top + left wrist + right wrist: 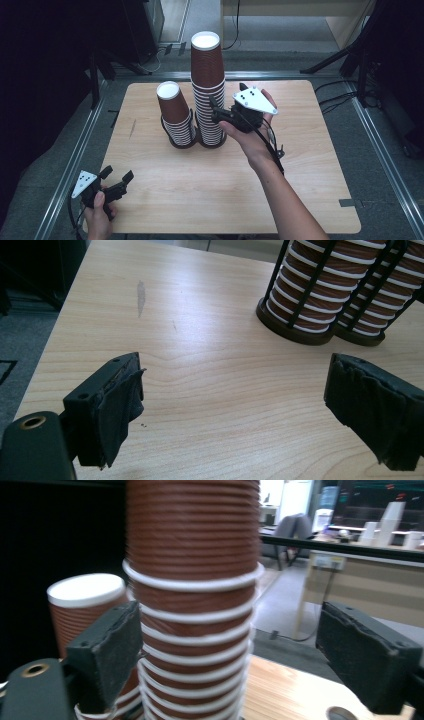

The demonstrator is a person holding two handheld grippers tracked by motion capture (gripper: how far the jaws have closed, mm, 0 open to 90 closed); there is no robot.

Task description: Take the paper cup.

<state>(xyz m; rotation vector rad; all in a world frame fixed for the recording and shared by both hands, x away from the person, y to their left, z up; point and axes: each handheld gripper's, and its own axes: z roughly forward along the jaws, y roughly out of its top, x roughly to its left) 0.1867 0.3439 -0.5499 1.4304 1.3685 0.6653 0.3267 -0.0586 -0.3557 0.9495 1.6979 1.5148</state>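
Note:
Two stacks of upturned brown paper cups with white rims stand in black wire holders at the back middle of the wooden table (200,190). The tall stack (207,85) (192,580) is on the right and the short stack (175,112) (85,605) on the left. My right gripper (214,112) (230,645) hovers level at the tall stack's right side, pointing at it. Its jaws stand open and hold nothing, and the pads are clear of the cups. At the table's front left corner my left gripper (117,175) (232,390) is open and empty above bare wood.
The holders' round black bases (295,330) rest on the table side by side. A metal rail (75,165) runs along the floor left of the table, and another on the right. Cables (340,97) lie on the floor at the back right. Dark stands flank the back corners.

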